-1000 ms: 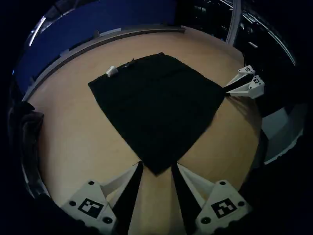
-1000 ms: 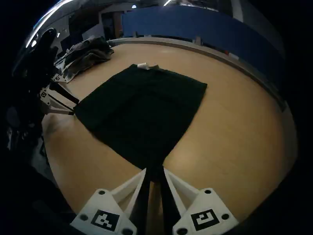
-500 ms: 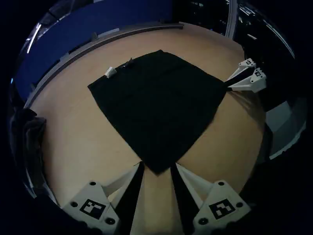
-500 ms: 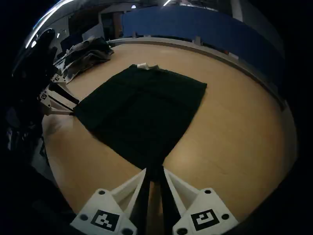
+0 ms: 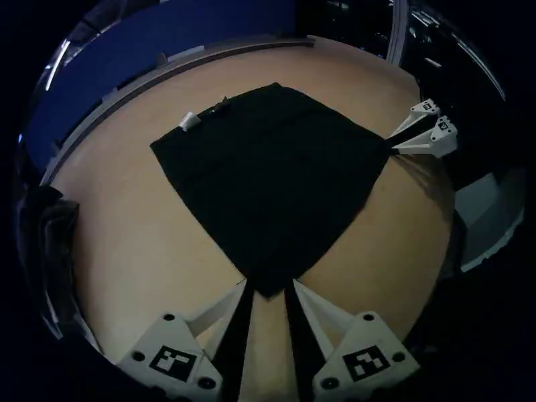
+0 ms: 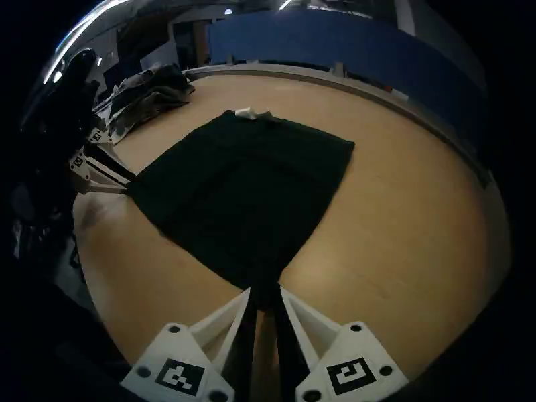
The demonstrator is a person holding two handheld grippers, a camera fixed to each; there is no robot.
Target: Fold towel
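Black or very dark cloth, the towel point(image 5: 268, 174) is lying flat and spread out in a rough square on the pale wooden surface point(image 5: 134, 228), showing faint fold creases and only slight ripples along its edges. A small white tag point(image 5: 190, 120) is sticking out at its far edge.

In the left gripper view, the left hand-held gripper point(image 5: 266, 291) is reaching to the near corner, its two white fingers sitting narrowly apart with the corner tip between them; whether they are pinching the cloth I cannot tell. The right hand-held gripper point(image 5: 392, 144) is meeting the neighbouring corner at the right.

In the right gripper view, that gripper's fingers are standing almost together and clamping the corner tip of the towel. A heap of dark clothing point(image 6: 144, 90) is lying at the far left of the surface, well apart from the towel, and a blue partition point(image 6: 348, 40) is running behind.
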